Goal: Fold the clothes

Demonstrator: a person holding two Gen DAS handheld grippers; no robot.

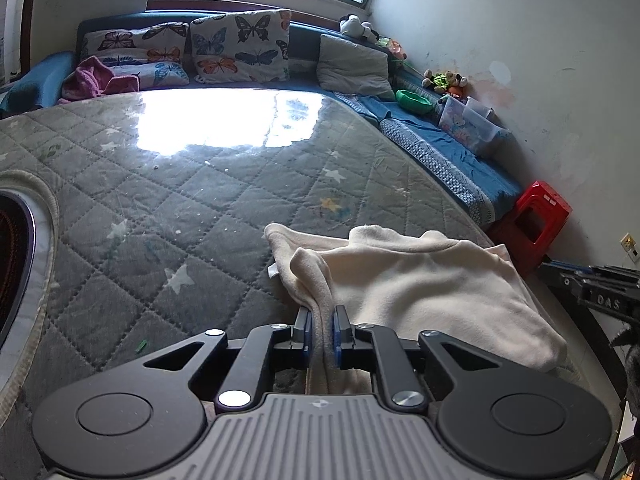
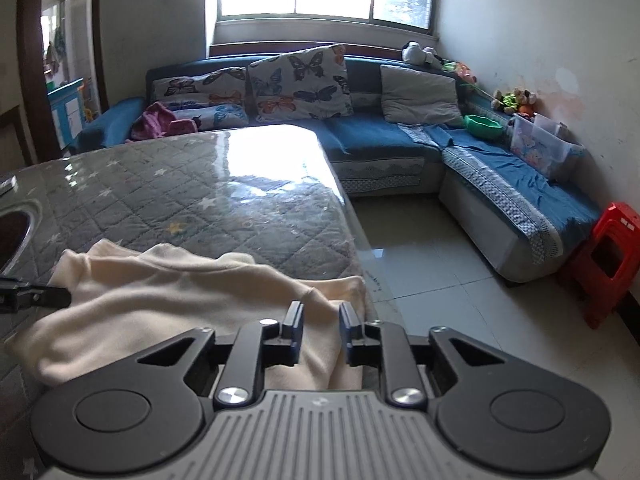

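Seemingly mid-fold, seen from the left wrist: left gripper (image 1: 322, 332) clamped on a raised ridge of the cream garment (image 1: 420, 280), with cloth filling the narrow gap between the pads. Lying bunched on the near right part of the quilted table (image 1: 160, 220), collar side away from the camera. Right gripper (image 1: 600, 292) barely glimpsed at the frame's right edge.

Seen from the right wrist: right gripper (image 2: 320, 332) with jaws apart, poised over the garment's near right corner at the table edge. Cloth lying between and beneath the pads, pinched by neither. Left gripper's tip (image 2: 36, 298) at the garment's far left side.

Judged as the gather-and-square step, not a finished fold. Next move likely calling for a firm right-side pinch to match the left, then a level lift and carry-over, keeping both edges aligned.

Counted: one garment, two grippers, one red stool (image 2: 608, 260), one green bowl (image 2: 482, 126) on the sofa (image 2: 372, 136).
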